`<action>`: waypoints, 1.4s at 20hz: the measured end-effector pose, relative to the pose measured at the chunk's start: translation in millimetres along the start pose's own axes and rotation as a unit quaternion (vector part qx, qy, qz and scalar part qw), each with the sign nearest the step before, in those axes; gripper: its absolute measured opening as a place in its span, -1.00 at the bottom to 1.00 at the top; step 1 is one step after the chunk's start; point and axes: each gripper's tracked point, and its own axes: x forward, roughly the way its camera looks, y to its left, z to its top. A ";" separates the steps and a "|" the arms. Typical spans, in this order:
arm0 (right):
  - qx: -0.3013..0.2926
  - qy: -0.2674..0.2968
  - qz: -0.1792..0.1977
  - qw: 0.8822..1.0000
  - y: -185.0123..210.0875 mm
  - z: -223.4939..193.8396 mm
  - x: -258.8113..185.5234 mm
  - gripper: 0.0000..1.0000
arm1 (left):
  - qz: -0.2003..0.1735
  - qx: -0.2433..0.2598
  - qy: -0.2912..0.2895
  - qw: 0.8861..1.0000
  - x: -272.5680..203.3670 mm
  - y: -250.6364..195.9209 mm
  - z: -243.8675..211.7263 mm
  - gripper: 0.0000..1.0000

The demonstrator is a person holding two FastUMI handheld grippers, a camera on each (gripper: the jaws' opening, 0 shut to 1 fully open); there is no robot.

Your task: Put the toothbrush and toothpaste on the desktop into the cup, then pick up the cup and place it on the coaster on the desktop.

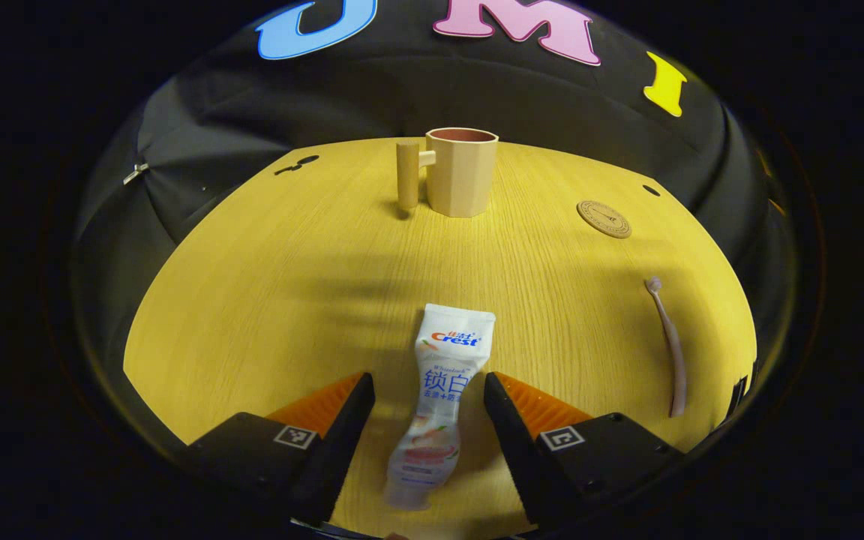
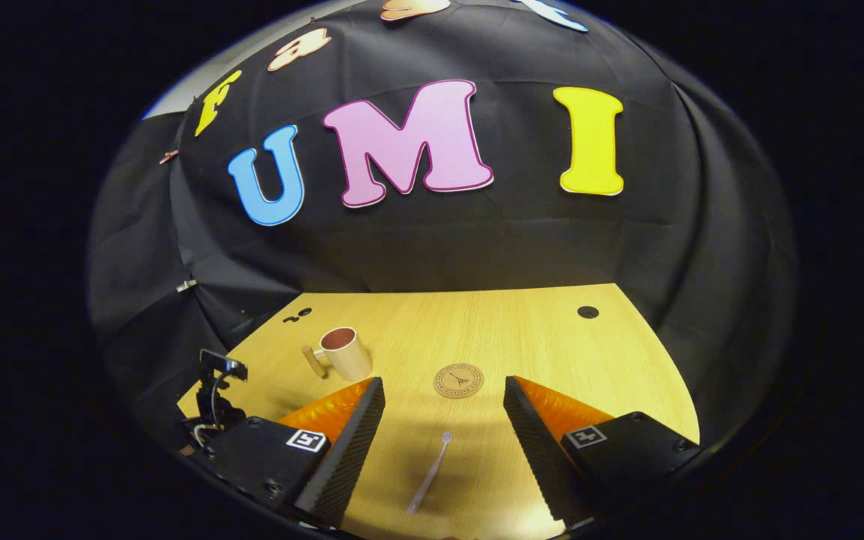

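Observation:
A white toothpaste tube [image 1: 439,397] lies on the wooden desktop [image 1: 289,285] between the fingers of my left gripper [image 1: 429,394], which stands open with gaps on both sides of the tube. A tan cup [image 1: 460,171] with a side handle stands upright at the far middle. A round coaster [image 1: 604,218] lies to its right, and a pale toothbrush [image 1: 670,345] lies near the right edge. In the right gripper view, the toothbrush [image 2: 430,471] lies on the desktop below and between the fingers of my open right gripper [image 2: 443,409], with the coaster [image 2: 458,380] beyond it and the cup [image 2: 343,352] at the far left.
Black cloth walls close in the desk on the far and side edges. Small dark holes mark the desktop's far corners [image 1: 651,190] [image 2: 588,311]. The other gripper's body [image 2: 216,390] shows at the desk's left edge in the right gripper view.

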 end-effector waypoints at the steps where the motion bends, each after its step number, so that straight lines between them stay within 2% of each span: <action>1: 0.003 0.006 0.001 1.000 -0.5 -6.3 -0.3 0.96 | -0.004 0.005 0.001 1.000 1.0 -1.6 0.3 0.78; 3: 0.012 0.014 0.001 1.000 3.3 -16.7 -1.4 0.96 | -0.009 0.014 0.005 1.000 1.5 -5.2 -0.6 0.63; 4: 0.013 0.019 -0.002 1.000 3.2 -22.0 -0.7 0.96 | -0.007 0.018 0.009 1.000 -1.0 -5.3 -1.6 0.46; 7: 0.019 0.043 -0.015 0.999 6.2 -41.4 1.2 0.96 | -0.013 0.031 0.018 0.999 0.9 -8.9 -0.7 0.30; 8: 0.023 0.052 -0.021 0.998 7.5 -45.4 2.1 0.97 | -0.015 0.036 0.014 0.999 1.7 -10.9 0.2 -0.08; 9: 0.025 0.058 -0.027 0.998 9.0 -49.2 1.6 0.96 | -0.013 0.044 0.012 0.999 1.2 -13.0 -1.2 -0.26; 11: 0.019 0.068 -0.039 0.997 12.3 -56.9 0.1 0.97 | -0.019 0.061 0.012 0.998 0.9 -13.3 -1.1 -0.37; 19: 0.012 0.135 -0.098 0.986 23.0 -110.5 -5.0 0.97 | -0.077 0.079 0.008 0.994 -1.3 -9.3 -6.5 -0.58; 21: 0.018 0.149 -0.107 0.983 27.8 -120.2 -1.5 0.97 | -0.097 0.070 0.005 0.993 -17.5 -5.5 -14.4 -0.60; 22: 0.019 0.156 -0.111 0.981 28.9 -125.4 1.0 0.97 | -0.104 0.063 0.001 0.993 -23.6 -1.7 -15.3 -0.68; 23: 0.021 0.165 -0.117 0.979 29.2 -131.6 4.4 0.97 | -0.110 0.055 -0.006 0.992 -28.4 3.9 -13.8 -0.68; 26: 0.014 0.193 -0.131 0.972 28.7 -146.7 16.7 0.97 | -0.129 0.042 -0.030 0.990 -53.9 17.2 -6.4 -0.50; 27: 0.006 0.211 -0.134 0.968 27.4 -156.3 22.9 0.96 | -0.132 0.045 -0.038 0.989 -63.0 22.0 -3.8 -0.60; 28: 0.003 0.227 -0.135 0.965 28.2 -163.2 27.3 0.97 | -0.138 0.045 -0.046 0.988 -72.6 27.0 -0.3 -0.60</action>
